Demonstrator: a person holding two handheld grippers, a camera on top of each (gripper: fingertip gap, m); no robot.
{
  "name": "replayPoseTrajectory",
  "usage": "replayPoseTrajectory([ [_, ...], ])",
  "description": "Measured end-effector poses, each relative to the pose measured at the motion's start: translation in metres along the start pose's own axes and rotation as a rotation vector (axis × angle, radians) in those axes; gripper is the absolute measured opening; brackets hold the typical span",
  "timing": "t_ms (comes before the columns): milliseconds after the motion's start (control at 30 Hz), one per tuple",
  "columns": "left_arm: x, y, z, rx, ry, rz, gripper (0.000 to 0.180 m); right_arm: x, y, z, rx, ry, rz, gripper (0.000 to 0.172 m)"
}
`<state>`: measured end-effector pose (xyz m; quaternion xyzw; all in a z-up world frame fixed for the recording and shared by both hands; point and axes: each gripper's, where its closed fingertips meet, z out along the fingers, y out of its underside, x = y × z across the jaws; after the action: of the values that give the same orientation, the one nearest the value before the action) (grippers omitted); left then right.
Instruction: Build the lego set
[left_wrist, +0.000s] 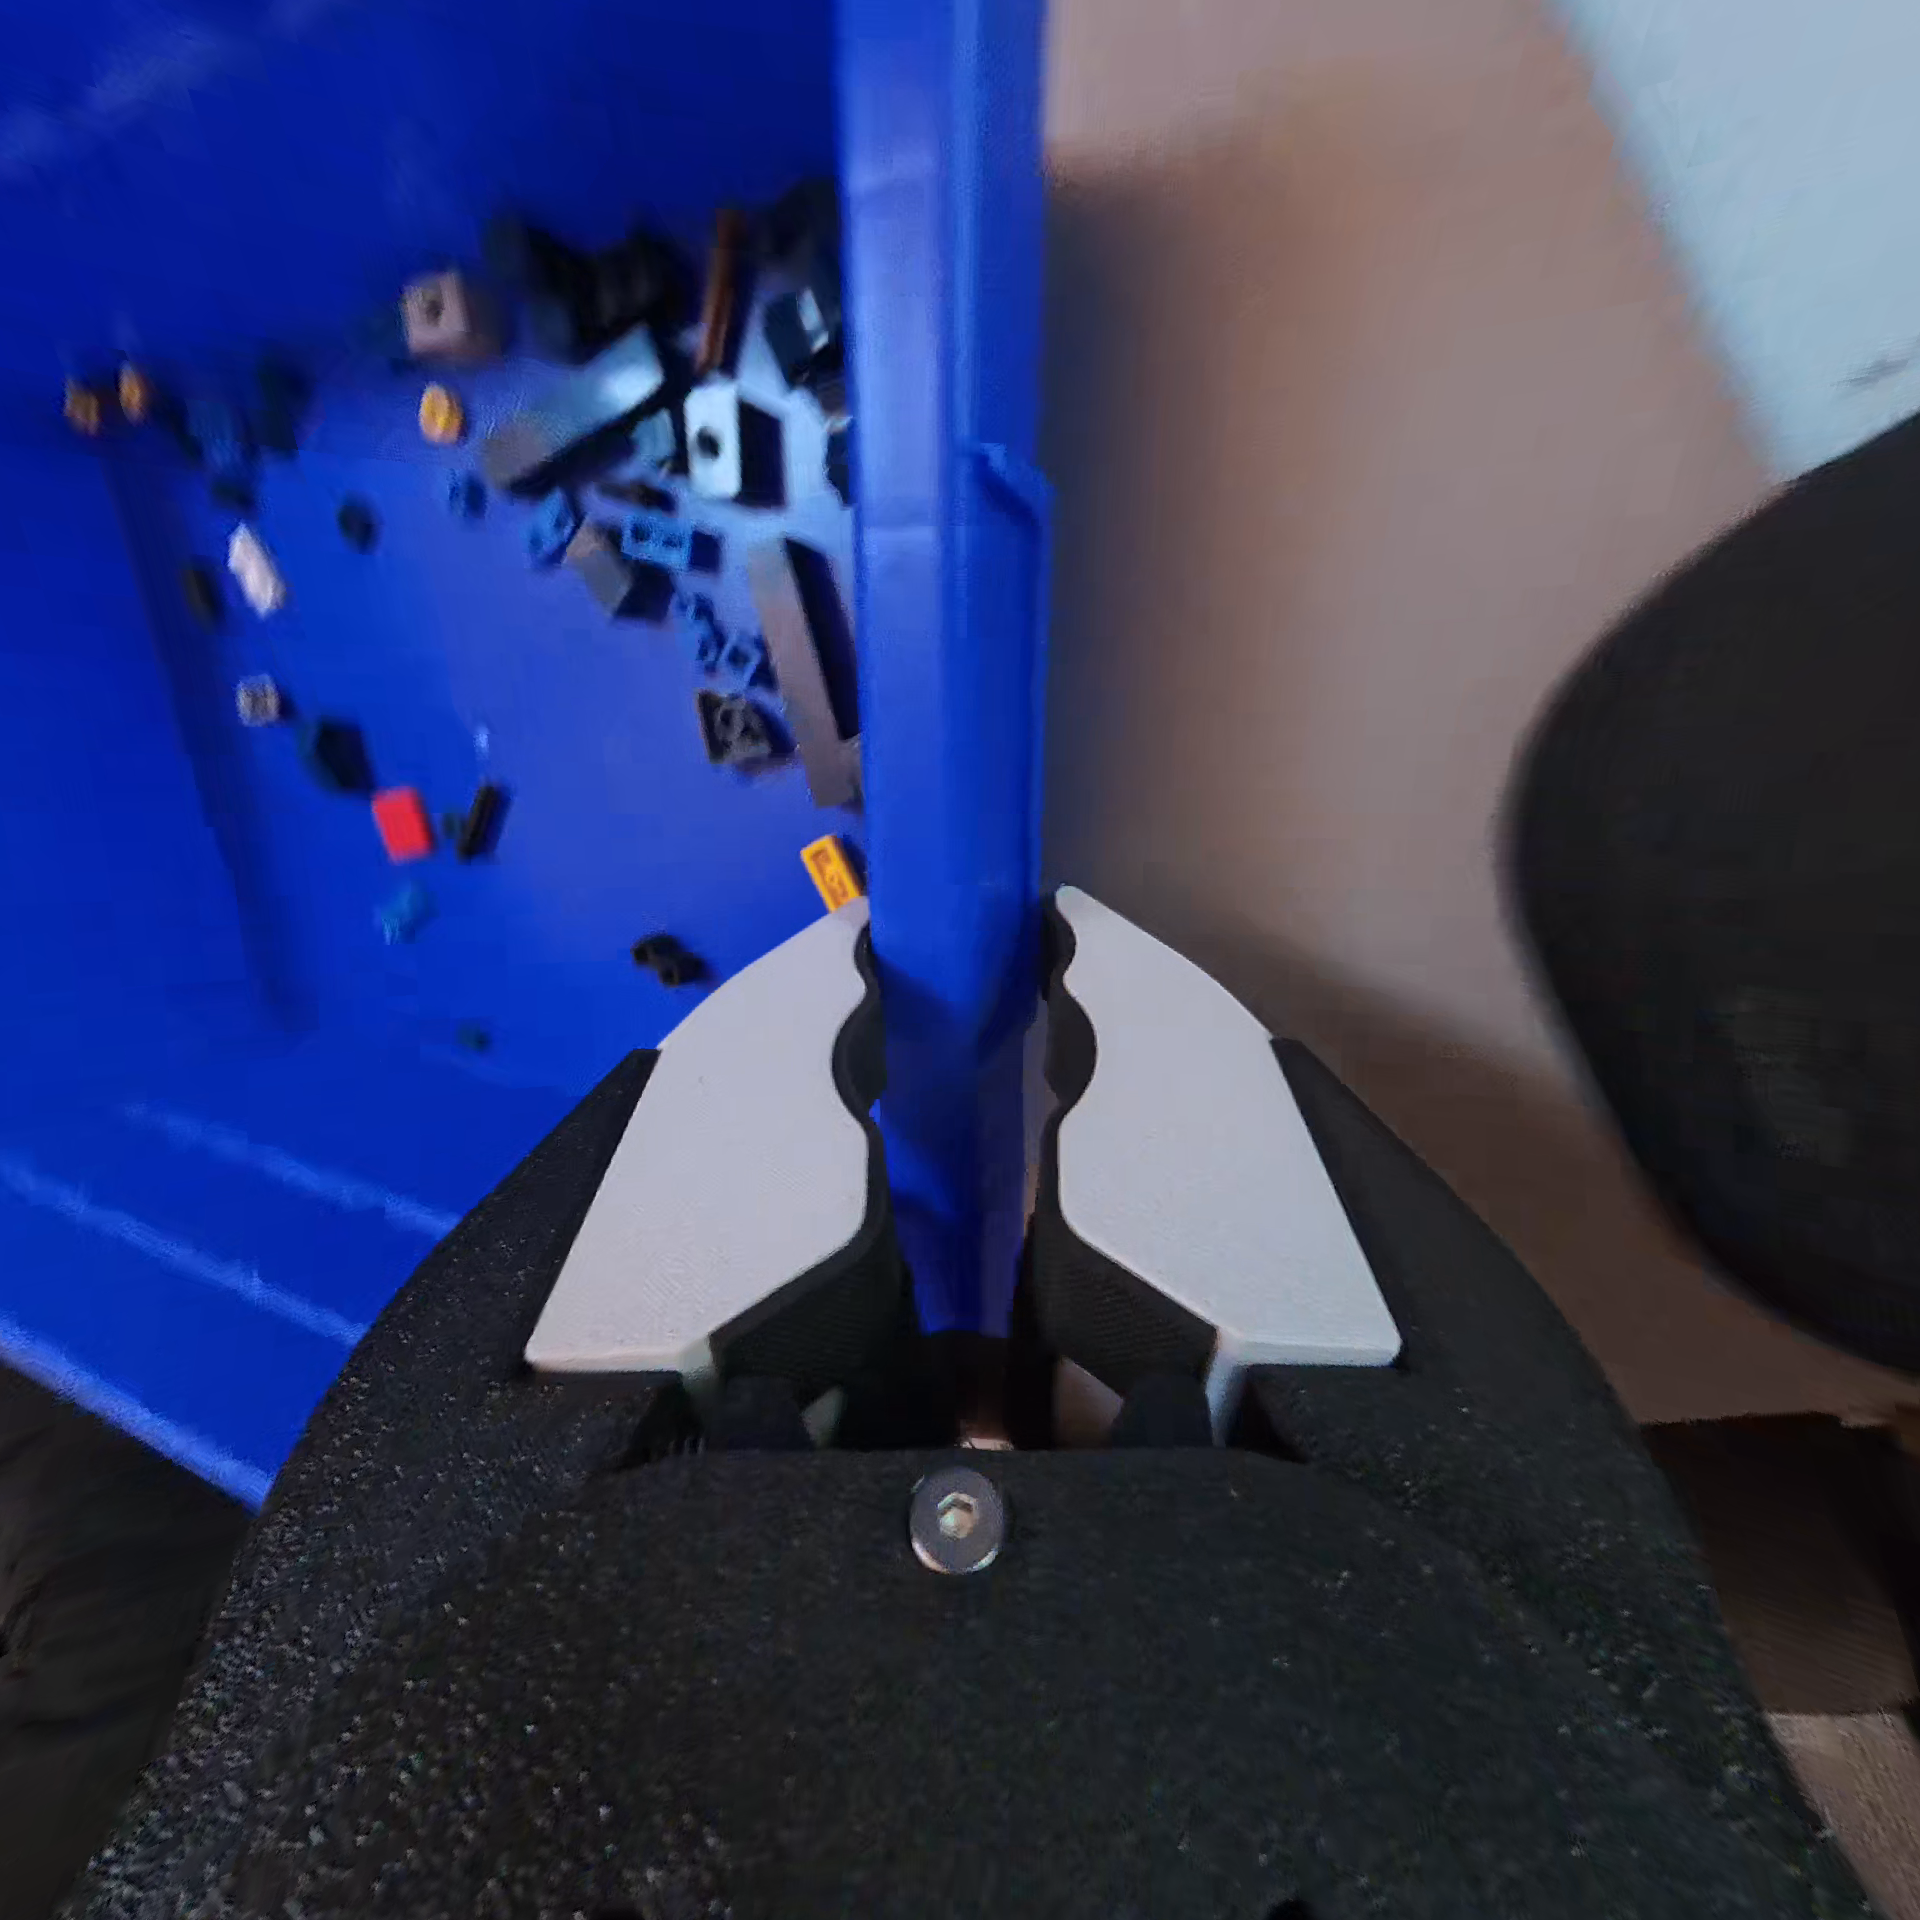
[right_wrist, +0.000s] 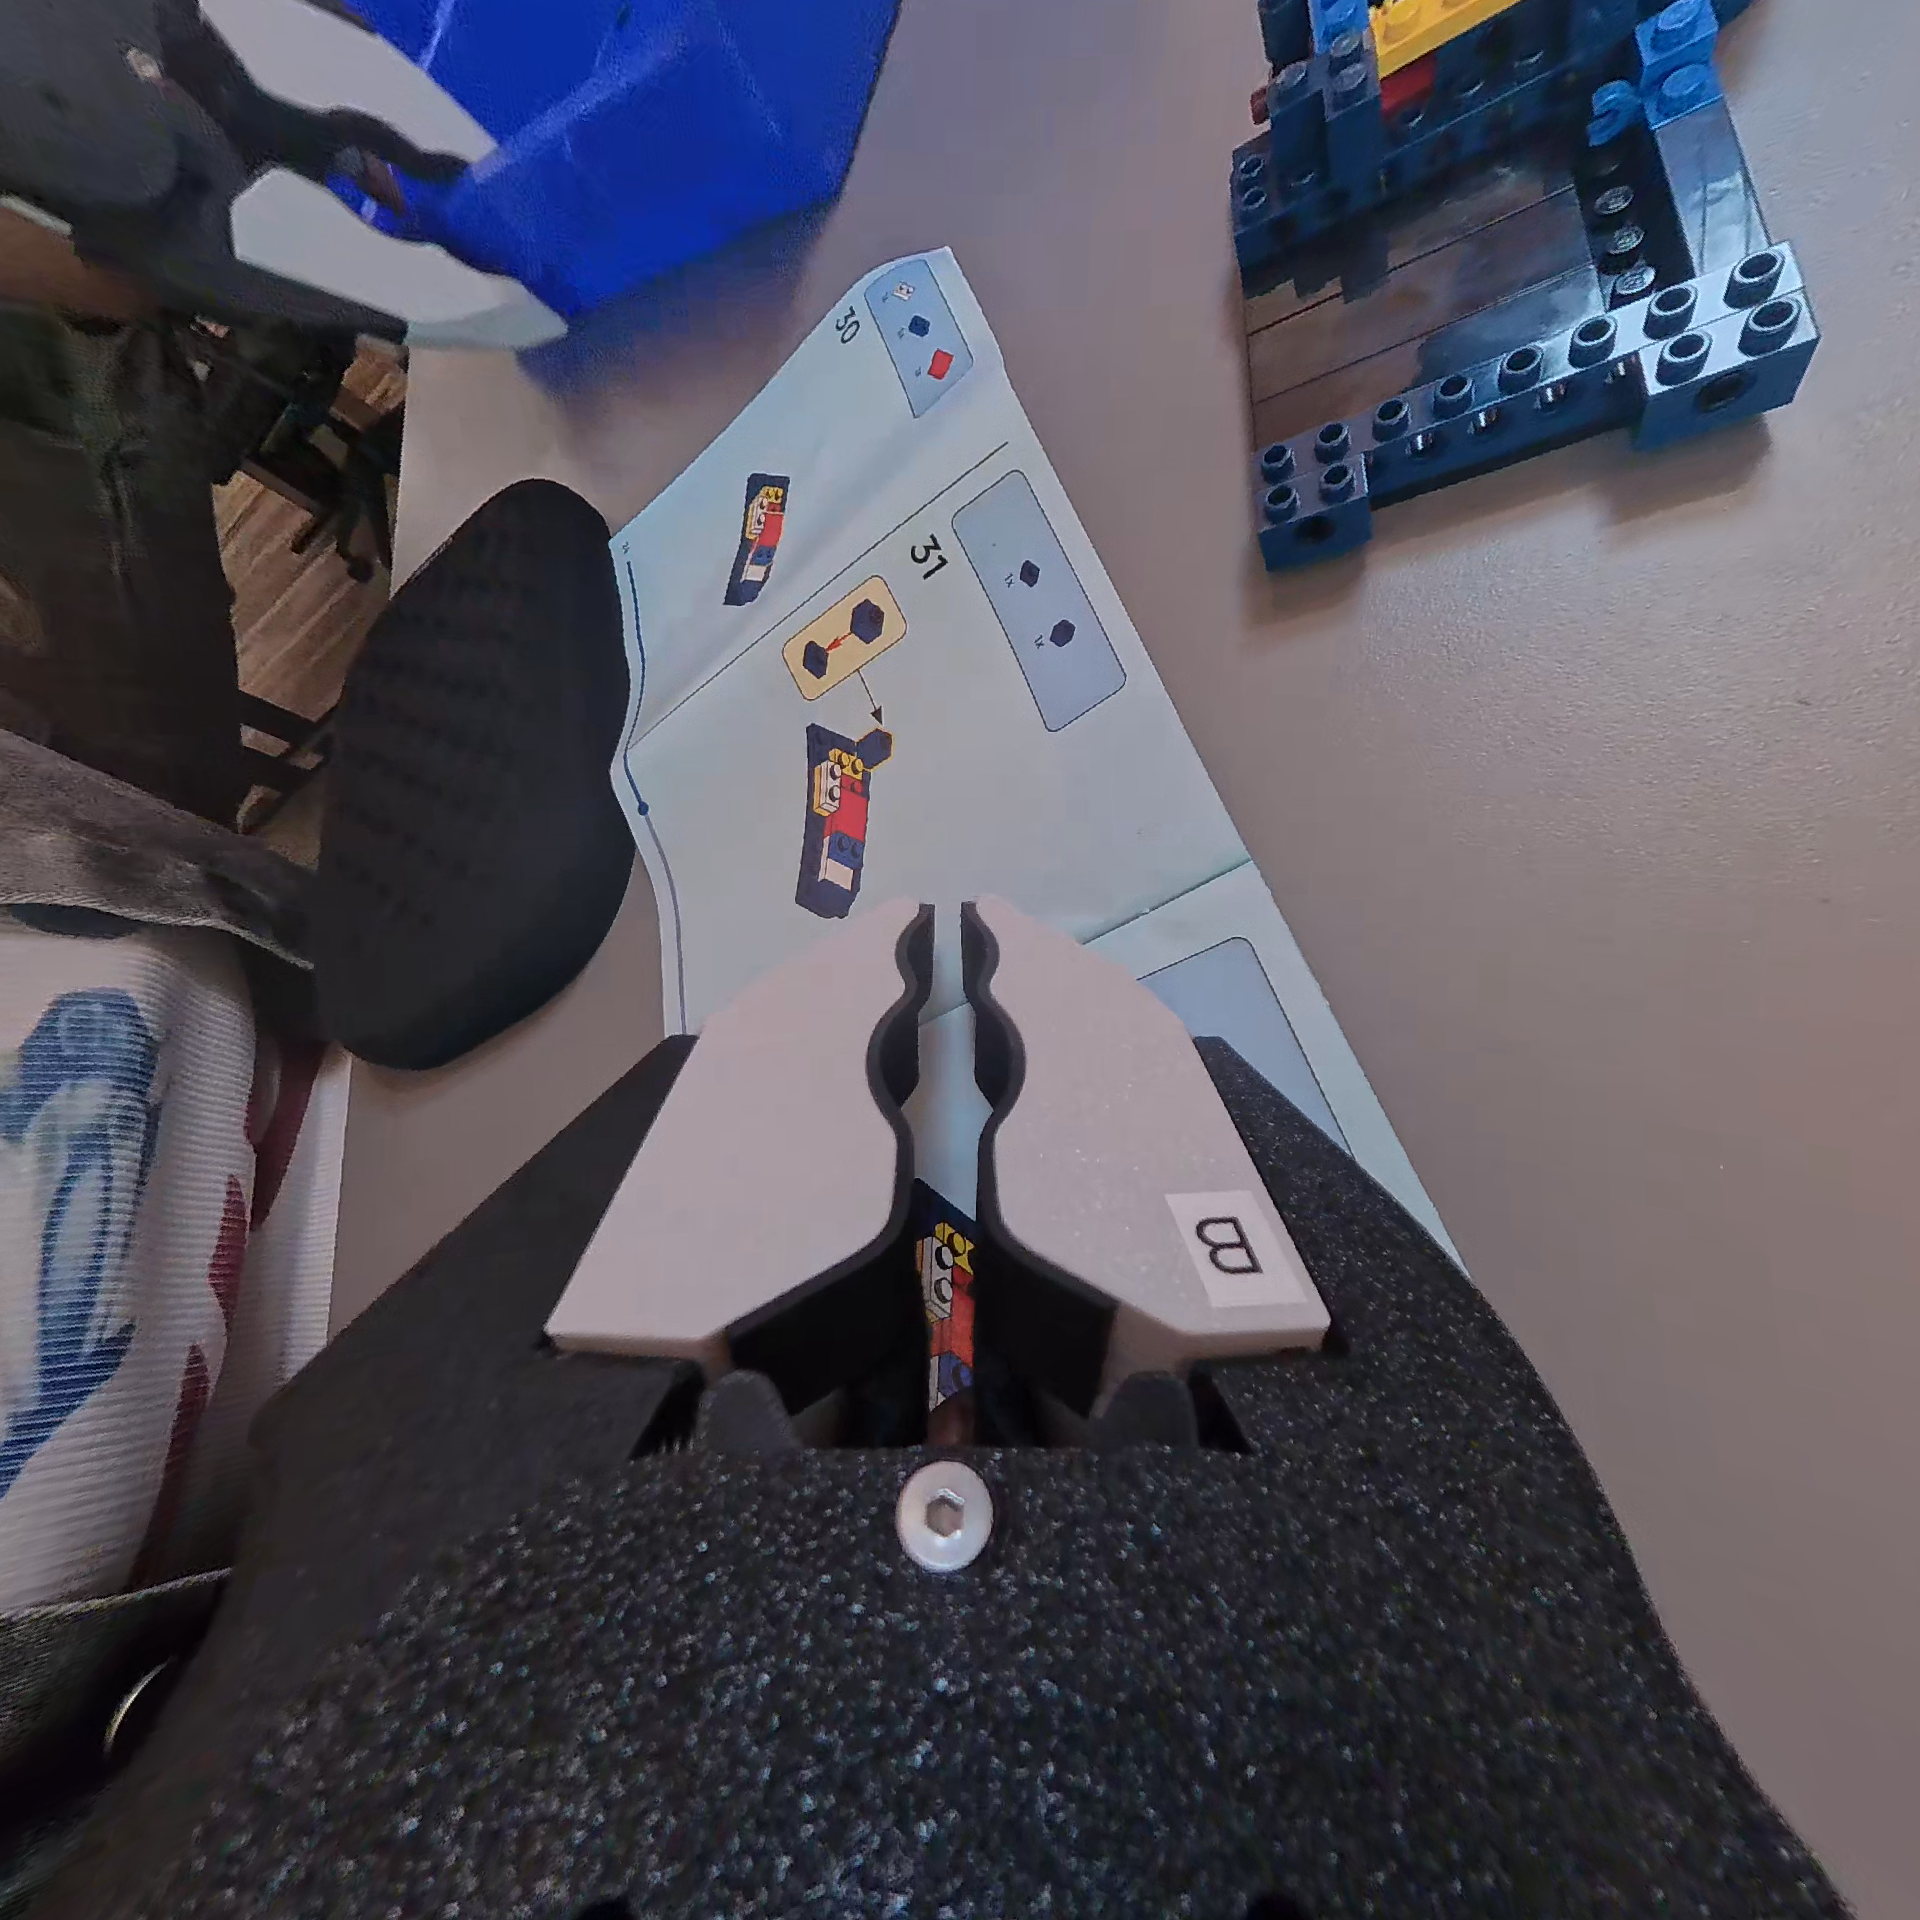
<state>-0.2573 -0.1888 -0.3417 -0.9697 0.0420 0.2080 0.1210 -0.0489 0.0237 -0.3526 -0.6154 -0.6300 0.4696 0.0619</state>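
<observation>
Between my left gripper's (left_wrist: 956, 914) two white fingers stands the rim wall of a blue plastic bin (left_wrist: 940, 520), and both dark pads press against it, so that claw is closed on the wall. Inside the bin, left of the wall, lie loose small toy bricks (left_wrist: 644, 457), mostly black and grey, with a red one (left_wrist: 402, 824) and an orange one (left_wrist: 831, 871) near my fingertips.

From the right wrist view, my right gripper (right_wrist: 948, 914) hangs over a pale printed instruction sheet (right_wrist: 1039, 790) on the grey bench (right_wrist: 1558, 935); its jaws stand a thin slit apart with nothing between them. A dark-blue brick model (right_wrist: 1507, 312) sits toward the bench's far right, and the bin (right_wrist: 644, 135) with the other gripper (right_wrist: 416, 218) at the far left.
</observation>
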Motion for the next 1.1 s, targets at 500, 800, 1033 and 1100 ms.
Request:
replayPoseTrajectory([
  [500,0.025,-0.029,-0.046,0.305,0.146,-0.064,0.049,-0.008,0.001,0.0,-0.003,-0.043,-0.034,0.016],
  [800,-0.116,-0.053,-0.096,0.504,0.043,-0.066,0.039,-0.009,0.001,0.0,-0.007,-0.044,-0.051,0.018],
  [1033,-0.167,-0.043,0.043,-0.007,0.318,-0.211,0.031,-0.01,0.002,0.0,-0.008,-0.03,-0.067,0.018],
  [1100,-0.179,-0.036,0.065,-0.075,0.287,-0.25,0.033,-0.009,0.003,0.0,-0.008,-0.024,-0.073,0.018],
])
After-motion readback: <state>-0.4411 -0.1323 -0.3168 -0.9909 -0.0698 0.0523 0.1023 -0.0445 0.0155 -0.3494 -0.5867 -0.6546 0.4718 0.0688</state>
